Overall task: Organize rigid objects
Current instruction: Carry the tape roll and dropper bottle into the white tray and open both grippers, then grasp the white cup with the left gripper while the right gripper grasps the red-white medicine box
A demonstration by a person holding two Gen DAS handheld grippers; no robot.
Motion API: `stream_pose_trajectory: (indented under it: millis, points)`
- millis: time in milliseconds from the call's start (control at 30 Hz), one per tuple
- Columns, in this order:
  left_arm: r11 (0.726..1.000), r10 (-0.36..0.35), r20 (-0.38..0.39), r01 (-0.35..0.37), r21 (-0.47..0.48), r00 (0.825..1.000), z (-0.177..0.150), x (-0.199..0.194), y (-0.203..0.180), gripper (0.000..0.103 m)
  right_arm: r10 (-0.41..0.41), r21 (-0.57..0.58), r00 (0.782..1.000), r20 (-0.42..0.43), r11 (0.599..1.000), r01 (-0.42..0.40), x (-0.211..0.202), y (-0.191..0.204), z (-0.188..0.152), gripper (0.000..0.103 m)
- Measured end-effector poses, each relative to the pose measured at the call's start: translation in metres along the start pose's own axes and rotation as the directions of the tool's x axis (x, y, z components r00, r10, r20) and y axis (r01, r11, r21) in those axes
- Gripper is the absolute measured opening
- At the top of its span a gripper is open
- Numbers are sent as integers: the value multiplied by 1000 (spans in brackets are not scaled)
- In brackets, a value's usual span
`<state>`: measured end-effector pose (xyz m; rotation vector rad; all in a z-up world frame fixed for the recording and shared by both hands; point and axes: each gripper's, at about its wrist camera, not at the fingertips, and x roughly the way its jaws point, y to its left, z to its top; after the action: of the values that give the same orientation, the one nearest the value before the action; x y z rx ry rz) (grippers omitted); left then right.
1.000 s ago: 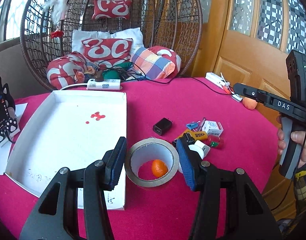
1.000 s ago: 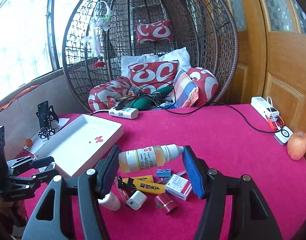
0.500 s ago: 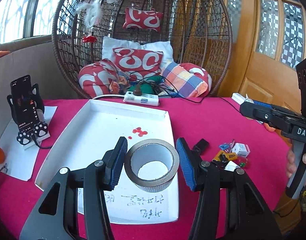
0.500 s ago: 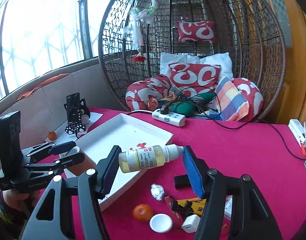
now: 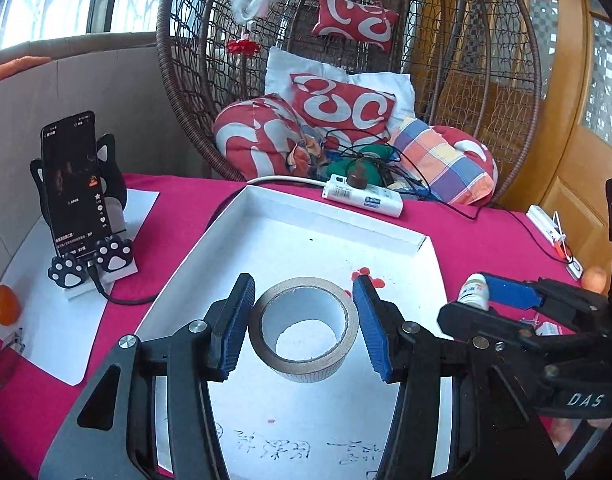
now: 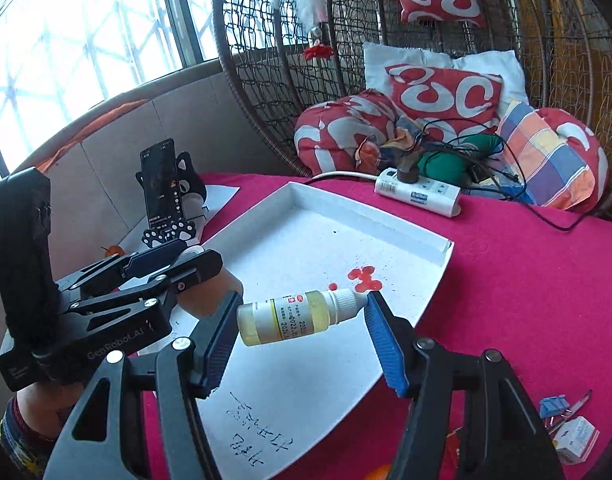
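Observation:
My left gripper is shut on a roll of brown tape and holds it over the white tray. My right gripper is shut on a small yellow liquid bottle, held sideways above the tray, cap to the right. The right gripper also shows at the right of the left wrist view, over the tray's right edge. The left gripper shows at the left of the right wrist view.
A phone on a cat stand and a small orange sit left of the tray. A white power strip lies behind it. Small boxes and clips lie right of the tray. A wicker chair with cushions stands behind the table.
Both grippers have moved left from the pile of small objects to above the white tray, still carrying the tape roll and the bottle.

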<state>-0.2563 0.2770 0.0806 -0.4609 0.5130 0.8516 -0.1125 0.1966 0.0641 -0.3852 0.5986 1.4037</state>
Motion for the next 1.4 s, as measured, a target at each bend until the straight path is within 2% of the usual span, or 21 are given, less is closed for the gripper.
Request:
stream_pose_trajectory:
  millis: [167, 267, 333, 367, 400, 467, 567, 800, 900, 1000, 1167, 1233, 1300, 1400]
  points:
    - [999, 6, -21, -7, -42, 1000, -5, 9, 9, 51, -3, 11, 999, -39, 1000, 3, 26, 9, -4, 63]
    - [997, 16, -39, -19, -69, 999, -7, 12, 16, 52, -1, 13, 1000, -31, 1000, 2, 30, 12, -5, 64]
    - [995, 29, -26, -32, -92, 999, -8, 10, 22, 64, -11, 9, 1000, -22, 1000, 11, 29, 14, -6, 76]
    - [994, 39, -13, -40, -102, 999, -8, 6, 24, 83, -22, 8, 1000, -11, 1000, 22, 26, 14, -6, 91]
    - [993, 47, 3, -46, -113, 999, -8, 2, 26, 95, -29, 11, 1000, 4, 1000, 29, 24, 14, -7, 102]
    - [990, 62, 29, -58, -125, 998, -8, -5, 27, 102, -36, 17, 999, 31, 999, 35, 17, 14, -7, 103]
    - [988, 75, 34, -70, -139, 997, -10, -14, 25, 102, -42, 24, 996, 75, 999, 40, 1, 13, -10, 103]
    - [989, 22, 85, -9, -146, 996, -17, -41, 8, 102, -82, 47, 976, 204, 996, 74, -53, 2, -19, 103]
    - [994, -18, 102, 29, -108, 995, -17, -50, -8, 102, -123, 92, 952, 279, 991, 102, -83, -12, -20, 103]
    - [994, -88, 98, 94, -55, 991, -21, -52, -32, 102, -176, 147, 918, 354, 980, 131, -114, -30, -22, 103]
    - [976, -205, 22, 203, 81, 978, -39, -46, -89, 102, -266, 223, 868, 419, 957, 186, -151, -59, -31, 103]
    - [961, -245, -24, 246, 123, 969, -48, -42, -110, 102, -292, 245, 859, 420, 948, 202, -158, -69, -37, 103]
    - [939, -295, -76, 304, 164, 953, -59, -37, -133, 102, -316, 267, 853, 414, 939, 219, -162, -79, -45, 103]
    - [904, -334, -153, 362, 229, 930, -77, -29, -164, 102, -356, 306, 846, 398, 920, 243, -168, -97, -61, 103]
